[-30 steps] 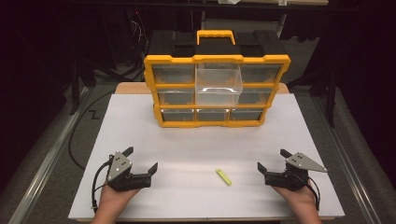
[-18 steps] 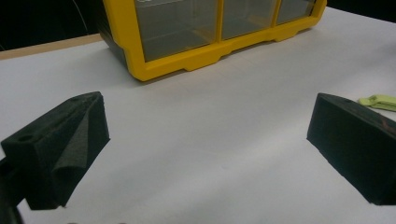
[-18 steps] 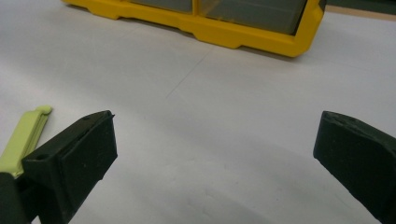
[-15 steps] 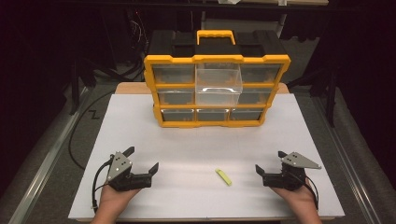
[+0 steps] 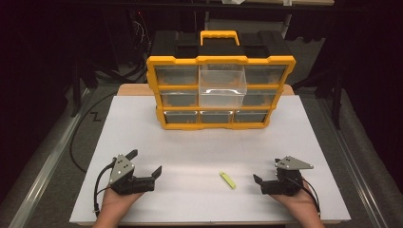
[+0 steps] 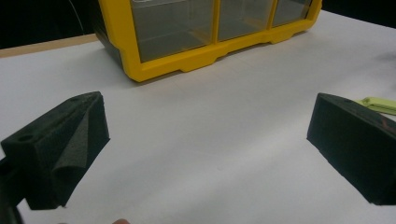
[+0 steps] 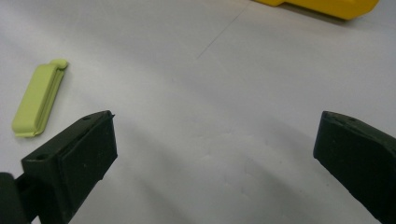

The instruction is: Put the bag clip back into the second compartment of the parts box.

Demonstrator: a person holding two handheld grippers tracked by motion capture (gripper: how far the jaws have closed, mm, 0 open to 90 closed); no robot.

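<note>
1. I see a small lime-green clip [image 5: 227, 180] lying flat on the white tabletop [image 5: 199, 142], near the front edge and between my two grippers, closer to the right one.
2. In the right gripper view the clip [image 7: 38, 99] lies just beside the left-hand jaw, untouched; it looks like a flat bar with a small knob at one end, though I can't make out more.
3. My right gripper [image 5: 268, 183] rests low over the tabletop with its jaws spread wide and nothing between them.
4. My left gripper [image 5: 145, 166] sits well apart from the clip, jaws likewise released and empty; in the left gripper view the clip [image 6: 380, 104] peeks out behind the right-hand jaw.
5. A yellow organizer case [image 5: 221, 90] with clear compartments stands upright at the far side of the tabletop, its handle on top.
</note>
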